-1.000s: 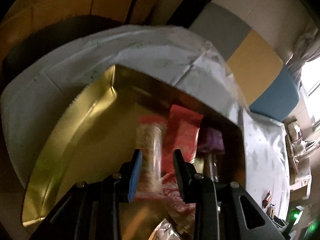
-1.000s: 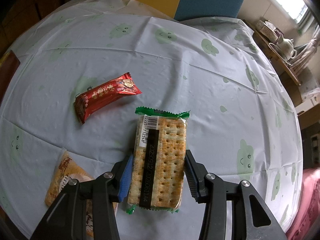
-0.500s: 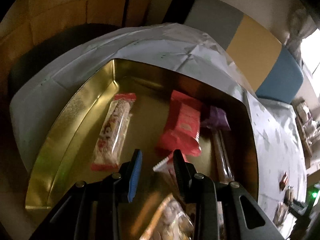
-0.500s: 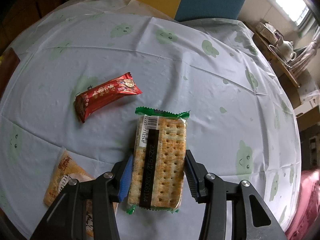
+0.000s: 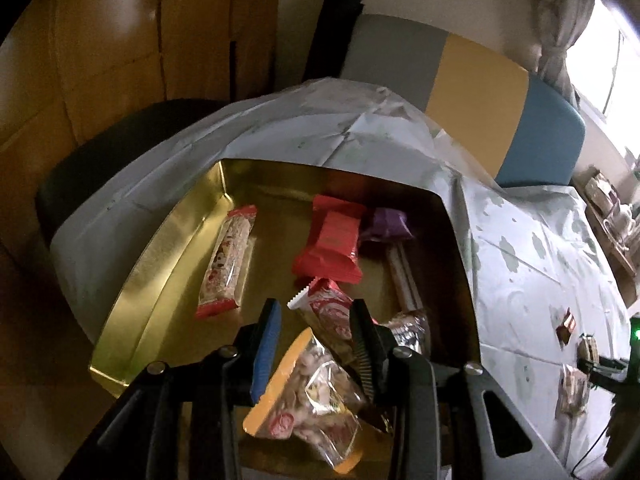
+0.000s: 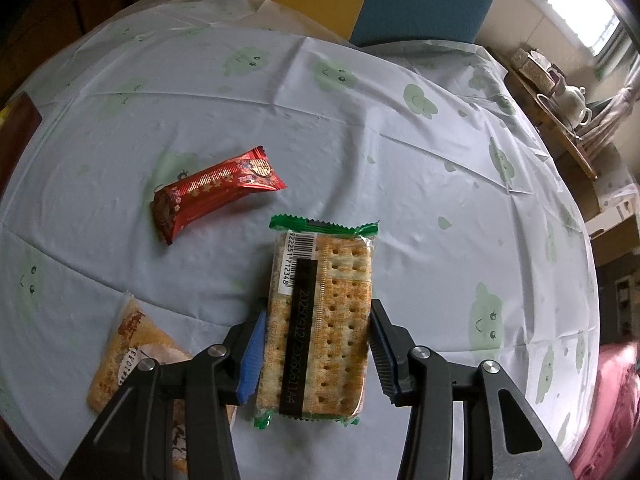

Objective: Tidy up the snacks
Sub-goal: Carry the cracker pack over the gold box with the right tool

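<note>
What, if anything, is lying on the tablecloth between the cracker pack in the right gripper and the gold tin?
Only the red snack bar lies toward the gold tin; lifted, the cracker pack in the right gripper should clear it.

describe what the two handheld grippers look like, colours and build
Both look alike: the left gripper and right gripper have matte black angular frames with silver round bolts at the joints. Each carries one blue ribbed finger pad and one black ribbed pad. No cables, sleeves or hands show.

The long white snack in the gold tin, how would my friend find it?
Look in the gold tin on the table. By its left wall lies the long white bar with red ends, alone. The other snacks are heaped to its right.
</note>
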The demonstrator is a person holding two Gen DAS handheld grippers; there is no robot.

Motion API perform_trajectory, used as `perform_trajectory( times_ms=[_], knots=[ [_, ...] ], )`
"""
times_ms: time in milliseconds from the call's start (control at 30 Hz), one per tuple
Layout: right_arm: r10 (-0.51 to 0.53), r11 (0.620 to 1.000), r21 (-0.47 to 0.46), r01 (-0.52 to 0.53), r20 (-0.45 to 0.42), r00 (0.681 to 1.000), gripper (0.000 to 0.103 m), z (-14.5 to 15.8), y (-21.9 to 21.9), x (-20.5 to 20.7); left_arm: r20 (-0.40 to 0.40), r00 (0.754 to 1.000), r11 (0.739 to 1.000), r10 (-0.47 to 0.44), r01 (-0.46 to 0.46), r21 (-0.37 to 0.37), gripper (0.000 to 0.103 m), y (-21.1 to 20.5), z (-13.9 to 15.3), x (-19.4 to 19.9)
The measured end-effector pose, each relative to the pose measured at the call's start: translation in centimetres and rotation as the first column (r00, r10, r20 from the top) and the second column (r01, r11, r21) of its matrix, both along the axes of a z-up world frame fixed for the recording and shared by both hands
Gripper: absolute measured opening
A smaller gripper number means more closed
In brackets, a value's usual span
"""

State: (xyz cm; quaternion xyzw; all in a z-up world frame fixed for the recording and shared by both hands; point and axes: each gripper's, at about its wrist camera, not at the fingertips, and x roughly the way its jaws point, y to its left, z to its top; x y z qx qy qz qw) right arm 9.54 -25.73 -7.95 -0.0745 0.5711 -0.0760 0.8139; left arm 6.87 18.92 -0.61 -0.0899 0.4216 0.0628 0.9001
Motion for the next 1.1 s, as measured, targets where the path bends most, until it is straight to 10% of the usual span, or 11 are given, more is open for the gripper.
perform_trajectory(
  times_ms=[733,1100],
  knots=[
    [-0.086,0.995,0.068,0.076,0.164,0.983,0.048,3.7,-2.1,-0.3,0.031,0.999,0.999,-0.034,0.034,0.023,0.036,-1.4,0.7,-2.5],
    [0.014,0.968,0.241,-0.069,0.225,0.974,0.048,7.3,2.6,-0.3,0.039,0.999,0.999,-0.036,0.035,0.017,0.036,-1.1,0.6,-2.9]
  ],
)
